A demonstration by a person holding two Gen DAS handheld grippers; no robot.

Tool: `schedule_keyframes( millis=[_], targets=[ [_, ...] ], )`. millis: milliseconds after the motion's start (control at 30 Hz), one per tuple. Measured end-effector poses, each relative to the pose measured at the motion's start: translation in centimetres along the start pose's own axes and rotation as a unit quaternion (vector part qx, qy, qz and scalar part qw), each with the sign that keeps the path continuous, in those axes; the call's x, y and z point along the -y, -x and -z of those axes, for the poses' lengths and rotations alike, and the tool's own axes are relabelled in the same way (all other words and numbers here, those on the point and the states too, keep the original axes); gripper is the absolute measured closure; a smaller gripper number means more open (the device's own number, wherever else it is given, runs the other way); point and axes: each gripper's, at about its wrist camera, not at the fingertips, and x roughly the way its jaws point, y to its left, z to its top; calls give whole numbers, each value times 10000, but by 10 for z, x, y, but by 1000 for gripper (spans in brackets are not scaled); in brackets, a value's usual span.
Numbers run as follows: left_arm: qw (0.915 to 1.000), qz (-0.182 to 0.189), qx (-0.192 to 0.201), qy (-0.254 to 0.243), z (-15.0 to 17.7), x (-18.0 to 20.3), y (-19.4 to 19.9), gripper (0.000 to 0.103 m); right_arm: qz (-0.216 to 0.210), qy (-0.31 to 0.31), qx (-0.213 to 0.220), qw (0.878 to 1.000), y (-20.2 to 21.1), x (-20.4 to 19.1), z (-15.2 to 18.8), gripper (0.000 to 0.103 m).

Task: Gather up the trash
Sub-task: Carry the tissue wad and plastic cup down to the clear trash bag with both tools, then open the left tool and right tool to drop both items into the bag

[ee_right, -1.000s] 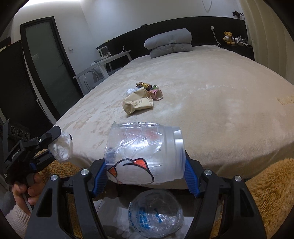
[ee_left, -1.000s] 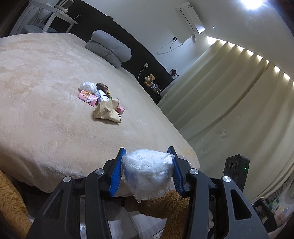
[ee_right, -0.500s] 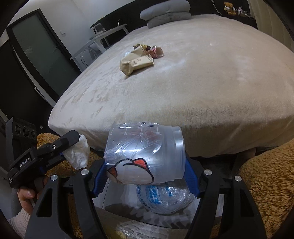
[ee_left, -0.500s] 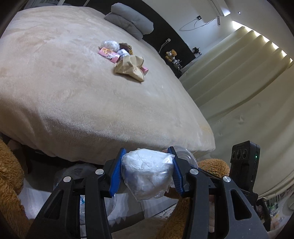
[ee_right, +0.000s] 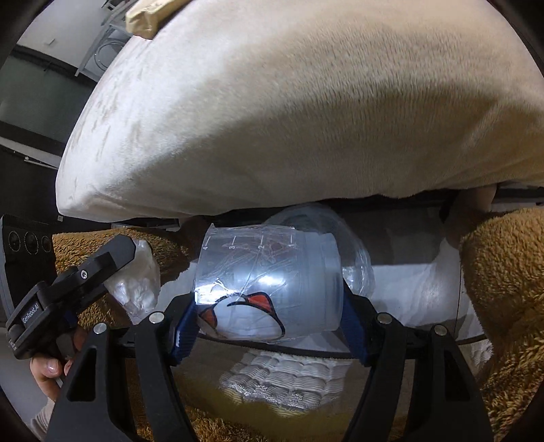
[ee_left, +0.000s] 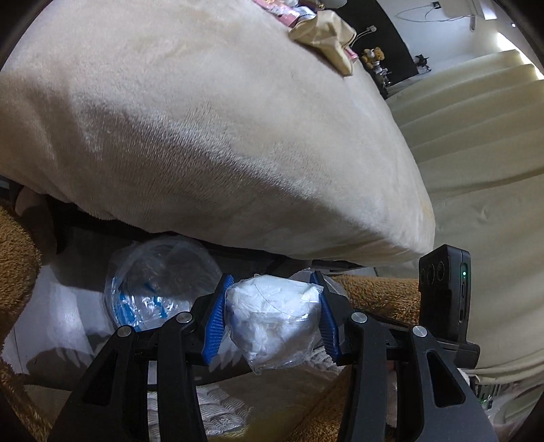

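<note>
Gripping low in frame, the left gripper (ee_left: 272,318) pinched a soft, light tissue-filled bag (ee_left: 273,323); the right gripper (ee_right: 268,306) clamped a thin, crushable plastic cup (ee_right: 268,282) across its sides.

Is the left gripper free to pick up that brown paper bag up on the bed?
Probably not: the left gripper is shut on a plastic-wrapped white wad, low by the bed's edge, far from the paper bag.
</note>
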Motion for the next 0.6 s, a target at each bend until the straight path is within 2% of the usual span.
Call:
schedule_keyframes(
  millis=[267, 600],
  targets=[
    [9961, -625, -629, -48, 2, -8, -30, 58, 237, -206, -583, 9978, -26, 5, -7, 33],
    [9888, -897, -1190, 130, 3, -23, -53, 58, 285, -448, -946, 9941, -47, 13, -12, 33]
  ],
)
